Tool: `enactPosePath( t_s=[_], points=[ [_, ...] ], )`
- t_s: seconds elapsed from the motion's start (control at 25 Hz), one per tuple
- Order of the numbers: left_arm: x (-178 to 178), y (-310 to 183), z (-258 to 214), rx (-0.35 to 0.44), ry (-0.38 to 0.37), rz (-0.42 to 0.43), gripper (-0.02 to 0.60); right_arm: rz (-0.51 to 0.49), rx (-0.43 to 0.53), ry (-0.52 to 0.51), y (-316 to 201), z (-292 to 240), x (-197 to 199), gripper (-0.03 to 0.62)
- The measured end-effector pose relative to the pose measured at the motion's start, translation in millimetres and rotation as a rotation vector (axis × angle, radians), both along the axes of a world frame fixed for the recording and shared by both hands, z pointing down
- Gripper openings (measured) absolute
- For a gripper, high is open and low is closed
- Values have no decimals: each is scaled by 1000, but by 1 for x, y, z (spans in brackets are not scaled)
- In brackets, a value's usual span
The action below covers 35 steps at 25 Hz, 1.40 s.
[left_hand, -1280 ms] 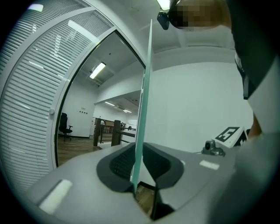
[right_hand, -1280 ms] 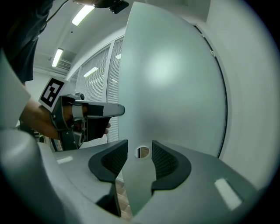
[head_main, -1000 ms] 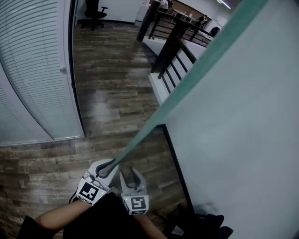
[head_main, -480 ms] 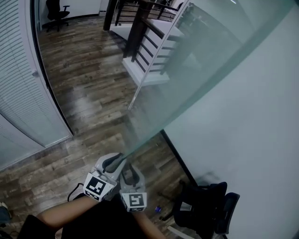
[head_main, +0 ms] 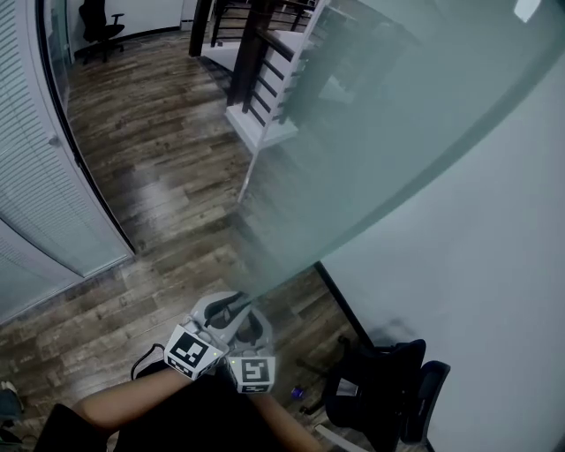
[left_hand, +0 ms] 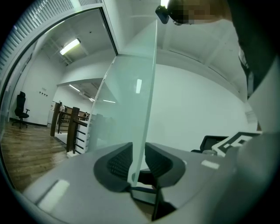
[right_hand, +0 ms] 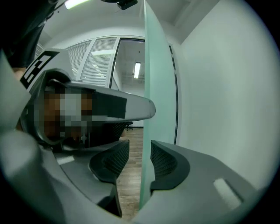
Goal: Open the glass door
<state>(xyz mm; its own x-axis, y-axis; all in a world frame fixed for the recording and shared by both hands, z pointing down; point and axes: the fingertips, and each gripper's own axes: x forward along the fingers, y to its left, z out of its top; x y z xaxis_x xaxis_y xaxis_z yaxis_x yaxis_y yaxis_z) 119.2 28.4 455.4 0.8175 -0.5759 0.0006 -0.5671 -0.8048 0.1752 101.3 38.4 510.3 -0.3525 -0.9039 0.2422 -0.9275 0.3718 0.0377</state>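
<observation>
While the glass door (head_main: 380,124) has its free edge standing between both pairs of jaws, the left gripper (left_hand: 138,164) has just been opening and the right gripper (right_hand: 140,159) closing; both are spread, neither pinching the door.

A dark wood-plank floor (head_main: 159,168) runs up the head view. White slatted blinds (head_main: 35,212) line the left side. A dark stair railing (head_main: 250,53) on a white base stands at the top, with a black office chair (head_main: 97,18) beyond it. A plain pale wall (head_main: 477,291) fills the right, and another black chair (head_main: 388,393) sits at its foot. A ceiling strip light (left_hand: 70,46) glows overhead.
</observation>
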Motion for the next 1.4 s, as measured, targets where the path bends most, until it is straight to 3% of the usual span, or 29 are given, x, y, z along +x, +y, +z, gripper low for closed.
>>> enactPosePath(
  t_s=[0.12, 0.24, 0.64, 0.8, 0.92, 1.08, 1.4],
  points=[
    [10, 11, -9, 29, 18, 25, 66, 52, 0, -7, -2, 2, 22, 129],
    [3, 12, -8, 25, 41, -6, -2, 106, 16, 10, -7, 0, 50, 82],
    [-15, 8, 12, -41, 42, -92, -2, 197, 46, 11, 4, -4, 118, 63],
    [-4, 15, 5, 25, 47, -71, -2, 218, 44, 17, 6, -4, 143, 58],
    [7, 14, 1, 33, 67, -56, -2, 235, 45, 22, 6, -3, 162, 55],
    [15, 10, 2, 53, 50, -92, -2, 283, 55, 11, 6, -4, 187, 49],
    [50, 17, 8, 5, 83, -21, -2, 349, 71, 14, 5, -6, 241, 52]
  ],
)
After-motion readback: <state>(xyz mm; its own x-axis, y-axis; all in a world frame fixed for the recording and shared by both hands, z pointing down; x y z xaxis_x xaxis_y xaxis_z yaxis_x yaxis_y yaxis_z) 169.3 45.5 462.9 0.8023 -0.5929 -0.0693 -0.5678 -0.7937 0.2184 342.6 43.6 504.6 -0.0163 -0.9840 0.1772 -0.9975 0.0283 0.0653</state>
